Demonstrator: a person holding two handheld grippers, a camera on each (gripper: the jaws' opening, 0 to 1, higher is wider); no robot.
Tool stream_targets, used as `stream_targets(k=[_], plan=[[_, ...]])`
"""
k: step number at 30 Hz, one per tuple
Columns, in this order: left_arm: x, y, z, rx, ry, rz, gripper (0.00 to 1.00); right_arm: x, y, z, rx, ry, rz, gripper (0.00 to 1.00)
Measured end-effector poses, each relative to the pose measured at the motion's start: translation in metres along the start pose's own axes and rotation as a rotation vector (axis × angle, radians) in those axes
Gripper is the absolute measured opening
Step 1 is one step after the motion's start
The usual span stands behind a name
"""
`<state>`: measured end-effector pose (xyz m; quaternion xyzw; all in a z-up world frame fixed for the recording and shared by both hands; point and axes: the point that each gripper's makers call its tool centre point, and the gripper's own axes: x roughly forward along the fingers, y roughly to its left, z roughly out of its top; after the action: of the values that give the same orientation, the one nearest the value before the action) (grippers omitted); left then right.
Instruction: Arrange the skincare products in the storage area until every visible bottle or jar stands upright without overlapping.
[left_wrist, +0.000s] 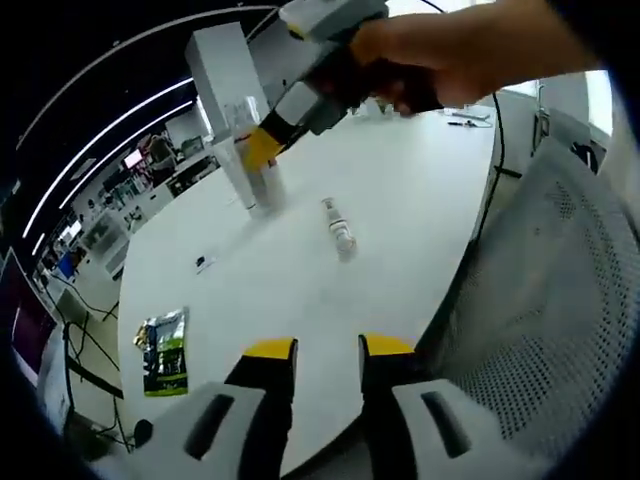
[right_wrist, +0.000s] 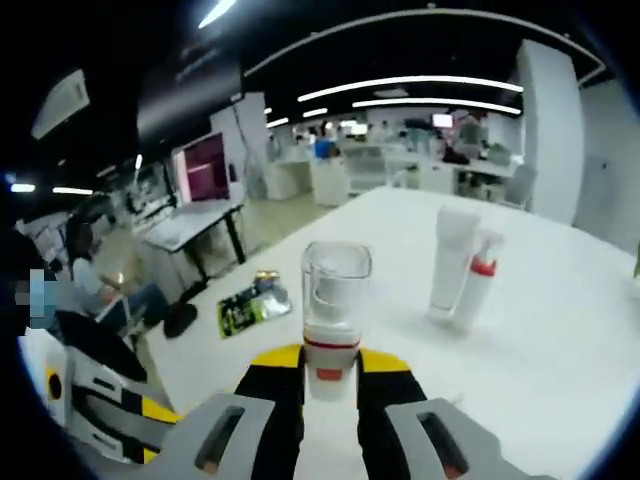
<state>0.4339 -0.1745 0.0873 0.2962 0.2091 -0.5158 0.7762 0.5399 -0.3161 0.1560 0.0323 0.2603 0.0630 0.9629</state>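
white table (left_wrist: 400, 180) carries two tall tubes (right_wrist: 455, 262) upright, the right gripper (right_wrist: 329, 372) pinching a clear-capped bottle (right_wrist: 333, 300) upright beside them, one small bottle (left_wrist: 340, 228) lying flat nearby, left gripper (left_wrist: 328, 352) spread empty, so righting remains.

Four bottles (right_wrist: 335, 310), one green packet (left_wrist: 164, 350).

— How is the light?
— Bright and even, from long ceiling strip lights (right_wrist: 430, 85). The white table (left_wrist: 300, 270) glares softly, with faint shadows.
— Is it sharp?
— No. Both views are soft. Fisheye distortion bends the edges, the far office blurs, and the mesh chair (left_wrist: 550, 300) smears.
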Motion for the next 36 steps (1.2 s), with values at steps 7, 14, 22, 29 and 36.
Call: stream_targets(k=[7,14,22,29,36], plan=[[0.001,0.000,-0.006,-0.004,0.029,-0.002,0.22,0.020,-0.019,0.006,-0.014,0.008,-0.040,0.13],[0.001,-0.007,-0.006,-0.057,0.037,-0.039,0.21,0.041,-0.038,0.005,-0.006,0.016,-0.079,0.13],[0.002,-0.007,-0.009,-0.054,0.050,-0.038,0.20,0.064,-0.069,-0.010,0.020,0.056,-0.142,0.13],[0.004,-0.007,-0.012,-0.049,0.065,-0.039,0.18,0.080,-0.088,-0.025,0.020,0.083,-0.180,0.13],[0.005,-0.008,-0.014,-0.057,0.079,-0.046,0.17,0.091,-0.100,-0.037,-0.011,0.115,-0.203,0.13]])
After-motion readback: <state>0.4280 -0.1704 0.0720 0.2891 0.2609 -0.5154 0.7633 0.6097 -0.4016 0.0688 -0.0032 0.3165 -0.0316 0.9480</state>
